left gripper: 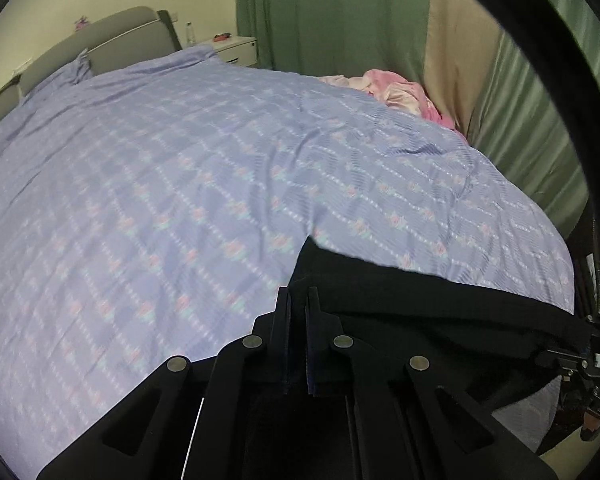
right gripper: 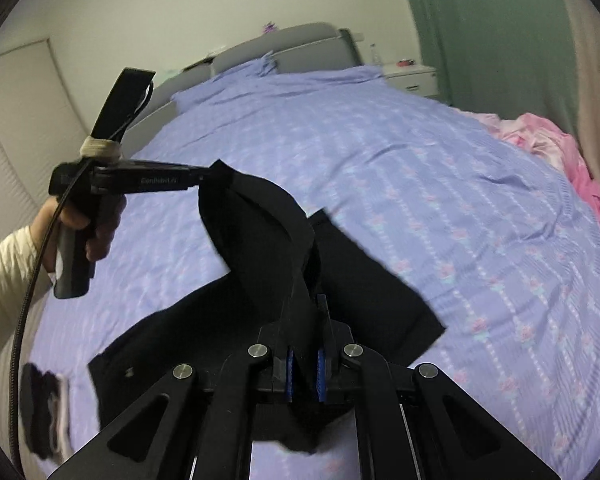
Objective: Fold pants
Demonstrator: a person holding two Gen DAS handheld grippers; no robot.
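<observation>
Black pants lie partly on the lilac patterned bedspread, with one end lifted. My right gripper is shut on a raised fold of the pants at the near edge. My left gripper shows in the right wrist view, held in a hand at the left, shut on a corner of the pants and holding it up above the bed. In the left wrist view my left gripper is shut on the black cloth, which stretches off to the right.
A grey headboard and white nightstand stand at the far end. Pink bedding is bunched at the bed's right side by green curtains. A dark item lies at the bed's near left.
</observation>
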